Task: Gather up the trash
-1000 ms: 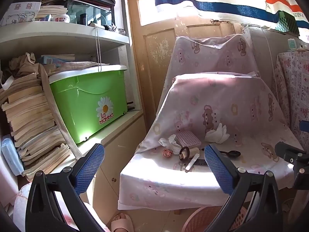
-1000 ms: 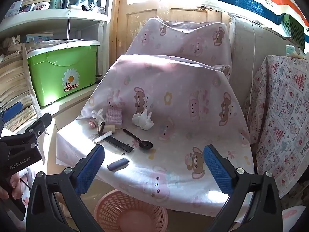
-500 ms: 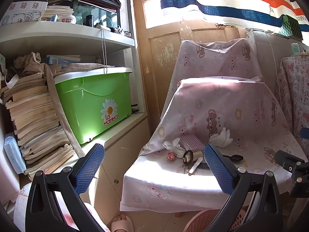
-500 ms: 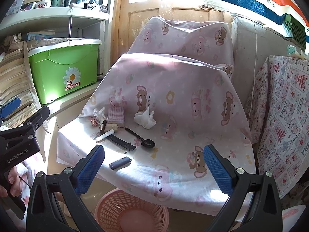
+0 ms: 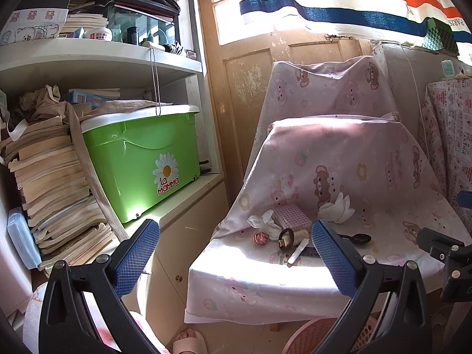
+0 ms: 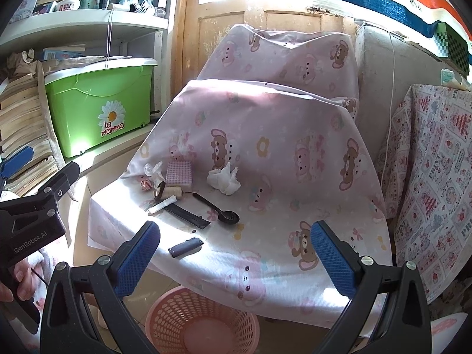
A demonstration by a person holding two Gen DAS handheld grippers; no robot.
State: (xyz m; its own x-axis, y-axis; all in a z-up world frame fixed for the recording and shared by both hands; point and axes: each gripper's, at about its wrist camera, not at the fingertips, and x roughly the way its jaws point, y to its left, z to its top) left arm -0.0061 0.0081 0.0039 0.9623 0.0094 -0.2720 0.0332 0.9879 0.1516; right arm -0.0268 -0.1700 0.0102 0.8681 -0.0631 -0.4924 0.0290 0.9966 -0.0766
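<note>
A table under a pink bear-print cloth (image 6: 295, 177) carries scattered bits: a crumpled white tissue (image 6: 223, 180) (image 5: 336, 209), a smaller crumpled wrapper (image 6: 153, 169) (image 5: 262, 221), a small red-white ball (image 6: 146, 185) (image 5: 260, 238), a white stick (image 6: 162, 205), a black spoon (image 6: 219, 209), a flat black strip (image 6: 185, 216) and a dark grey tube (image 6: 185, 247). A pink checked pad (image 6: 179, 172) and a thread spool (image 6: 168, 191) lie among them. A pink mesh basket (image 6: 203, 321) stands on the floor under the front edge. My right gripper (image 6: 234, 253) hovers open in front of the table. My left gripper (image 5: 234, 253) is open, left of the table.
A green storage box (image 5: 141, 162) sits on a low white cabinet (image 5: 183, 206) at the left, beside stacked books (image 5: 50, 183) under shelves. A second covered table (image 6: 433, 177) stands at the right. A foot in a slipper (image 5: 188, 340) is on the floor.
Both grippers have drawn back and up a little, so the table sits lower and further in each view. Nothing on the table has moved, and both grippers stay open.
</note>
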